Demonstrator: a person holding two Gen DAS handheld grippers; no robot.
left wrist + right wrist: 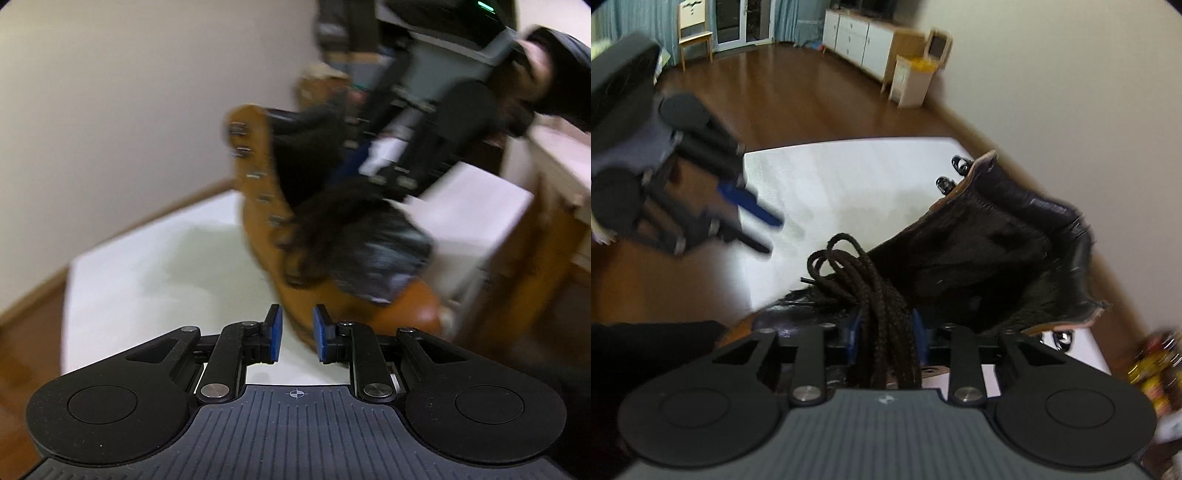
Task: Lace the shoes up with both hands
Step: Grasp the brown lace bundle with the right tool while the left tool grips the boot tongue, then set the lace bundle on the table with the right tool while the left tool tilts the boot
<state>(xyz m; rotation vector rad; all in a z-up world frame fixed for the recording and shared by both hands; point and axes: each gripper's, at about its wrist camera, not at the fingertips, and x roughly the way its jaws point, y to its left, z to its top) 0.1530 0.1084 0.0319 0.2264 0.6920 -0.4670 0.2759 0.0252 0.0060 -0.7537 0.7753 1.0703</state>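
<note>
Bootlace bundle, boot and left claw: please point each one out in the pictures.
bootlace bundle [882, 291]: right wrist view, on the dark braided strands between the right claw's pads.
boot [258, 177]: left wrist view, on the tan eyelet flap.
left claw [297, 338]: left wrist view, midway between its blue pads.

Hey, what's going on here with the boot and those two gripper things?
A person is lacing a tan boot that lies on a white table, working a handheld gripper in each hand. The right gripper is shut on a bundle of dark brown laces gathered over the boot's open black tongue. The left gripper is open and empty, close to the boot's toe end. The metal lace hooks look empty, so lacing seems barely started.
</note>
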